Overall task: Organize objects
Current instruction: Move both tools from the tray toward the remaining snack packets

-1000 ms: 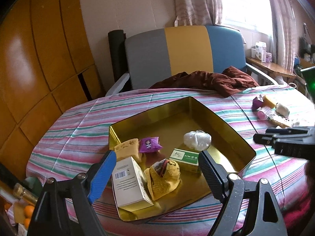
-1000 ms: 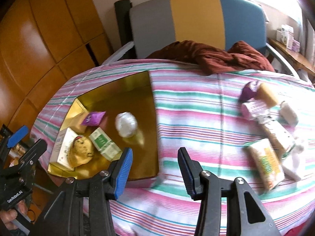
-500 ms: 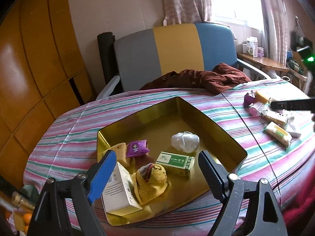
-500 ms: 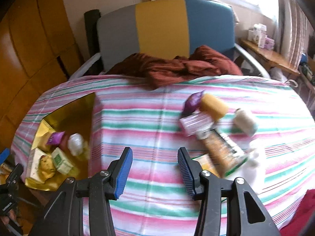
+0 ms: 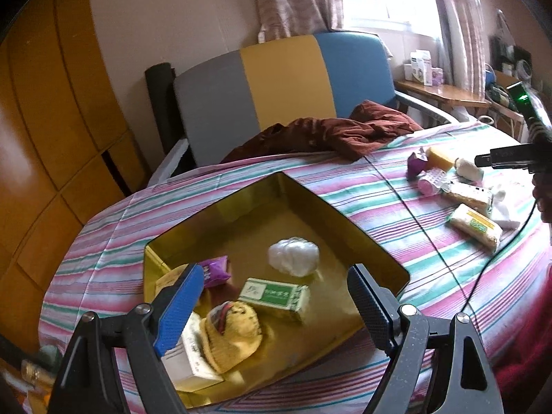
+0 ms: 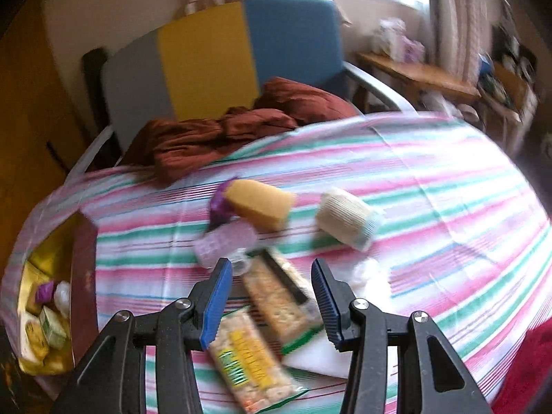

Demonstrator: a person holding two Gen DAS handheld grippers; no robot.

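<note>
A gold tin tray (image 5: 358,238) sits on the striped tablecloth and holds a white wad (image 5: 293,256), a green box (image 5: 274,295), a purple packet (image 5: 215,270), a yellow plush (image 5: 233,334) and a white carton (image 5: 186,358). My left gripper (image 5: 272,307) is open and empty, hovering over the tray's near edge. My right gripper (image 6: 270,305) is open and empty above a pile of loose items: two snack packs (image 6: 279,296) (image 6: 252,362), a yellow sponge (image 6: 258,203), a pink roller (image 6: 224,241), a white roll (image 6: 345,219).
A grey, yellow and blue chair (image 5: 283,82) with a dark red cloth (image 5: 327,134) stands behind the table. A wooden wardrobe (image 5: 51,120) is at the left. A side shelf (image 5: 441,91) with boxes is at the right by the window.
My right gripper has swung right from the tray to over the loose pile and come lower. My left gripper has drawn back slightly, still over the tray.
</note>
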